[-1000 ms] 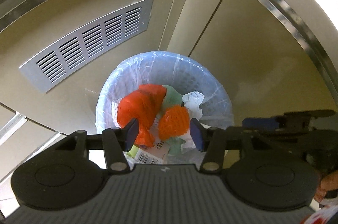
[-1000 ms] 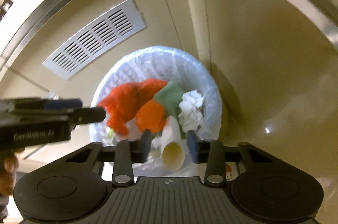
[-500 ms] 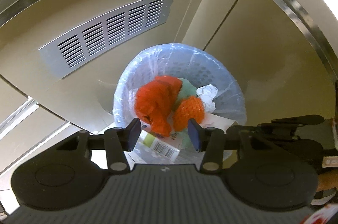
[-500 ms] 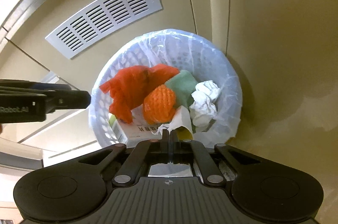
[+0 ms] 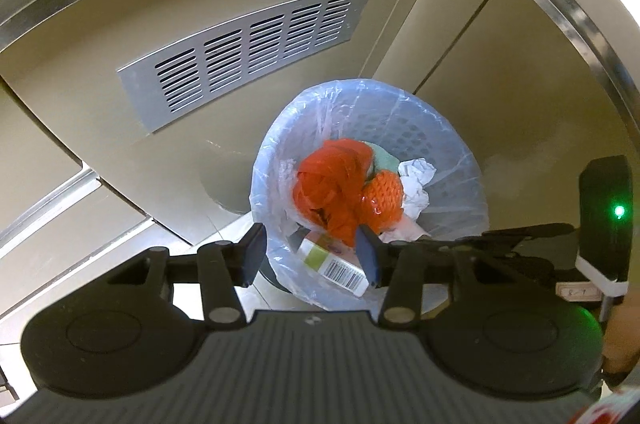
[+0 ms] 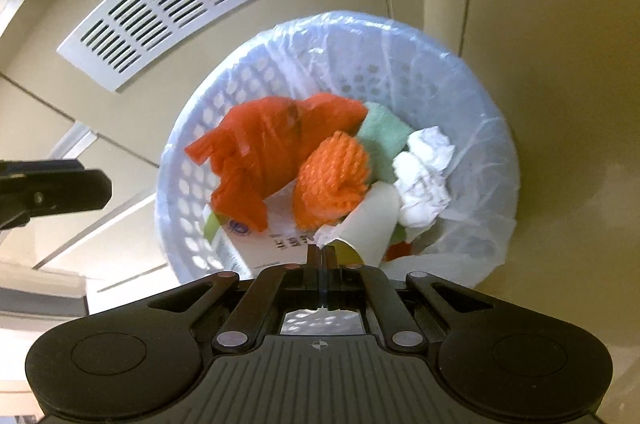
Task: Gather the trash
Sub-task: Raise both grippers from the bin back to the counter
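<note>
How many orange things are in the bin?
2: a crumpled orange bag on the left of the pile, and an orange net ball beside it in the middle. More could be buried underneath.

Kitchen or pantry corner, seemingly: beige cabinet doors (image 5: 500,72) with metal trim, louvred vent grille (image 5: 248,48) sitting in panel, lined wastebasket (image 6: 472,96) standing below countertop edge.
</note>
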`<state>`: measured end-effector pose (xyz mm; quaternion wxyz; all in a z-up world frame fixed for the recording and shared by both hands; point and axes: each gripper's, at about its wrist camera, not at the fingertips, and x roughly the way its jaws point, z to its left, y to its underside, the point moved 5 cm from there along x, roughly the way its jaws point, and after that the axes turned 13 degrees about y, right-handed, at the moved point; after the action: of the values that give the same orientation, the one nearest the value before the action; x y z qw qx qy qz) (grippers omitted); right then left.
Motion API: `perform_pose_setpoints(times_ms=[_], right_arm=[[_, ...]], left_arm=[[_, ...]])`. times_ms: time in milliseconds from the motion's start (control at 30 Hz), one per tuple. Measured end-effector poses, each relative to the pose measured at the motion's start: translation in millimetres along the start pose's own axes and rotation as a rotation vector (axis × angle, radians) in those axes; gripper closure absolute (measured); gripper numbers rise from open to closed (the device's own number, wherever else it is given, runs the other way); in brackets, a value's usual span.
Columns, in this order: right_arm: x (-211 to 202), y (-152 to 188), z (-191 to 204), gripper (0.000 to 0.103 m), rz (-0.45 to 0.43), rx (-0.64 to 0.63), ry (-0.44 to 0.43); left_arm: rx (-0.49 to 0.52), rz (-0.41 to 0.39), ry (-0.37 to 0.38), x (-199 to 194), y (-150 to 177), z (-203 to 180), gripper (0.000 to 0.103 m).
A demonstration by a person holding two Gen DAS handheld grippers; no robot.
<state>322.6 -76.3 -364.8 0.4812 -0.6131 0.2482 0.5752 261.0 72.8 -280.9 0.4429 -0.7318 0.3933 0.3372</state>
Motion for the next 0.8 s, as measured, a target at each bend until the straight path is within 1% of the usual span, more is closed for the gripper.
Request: perform_pose_setpoints(times_ms=[200, 267, 300, 333, 367, 400, 667, 800], right_arm=[[-15.5, -0.3, -1.9, 0.101, 0.000, 0.004, 0.005], [-25.7, -1.1, -4.3, 0.097, -0.004, 0.005, 0.004], [-31.7, -1.6, -5.9, 0.086, -0.006, 0.008, -0.005], [-38.3, -2.1, -7.7, 0.071, -0.009, 0.015, -0.009], [-44.5, -2.5, -8.9, 0.067, -0.016, 0.020, -0.010], [-53.1, -3.2, -10.1, 0.065, -0.027, 0.022, -0.012], [-132.4, -19.6, -15.7, 0.064, -0.113, 0.010, -0.066], [-171.9, -31.8, -26.2, 0.064, -0.185, 0.012, -0.084]], left_arm=[[0.005, -0.015, 0.004, -6.5, -4.7, -2.4, 0.058], [0.008, -0.023, 0.006, -9.7, -7.0, -4.3, 0.058], [0.009, -0.027, 0.007, -11.9, -8.2, -5.5, 0.058], [0.010, -0.029, 0.008, -14.5, -9.4, -7.1, 0.058], [0.011, -0.033, 0.009, -17.6, -10.7, -8.7, 0.058], [0.014, -0.039, 0.011, -21.3, -12.1, -10.6, 0.058], [0.044, -0.106, 0.028, -65.3, -29.2, -34.7, 0.058], [0.070, -0.159, 0.031, -90.4, -43.1, -49.8, 0.058]])
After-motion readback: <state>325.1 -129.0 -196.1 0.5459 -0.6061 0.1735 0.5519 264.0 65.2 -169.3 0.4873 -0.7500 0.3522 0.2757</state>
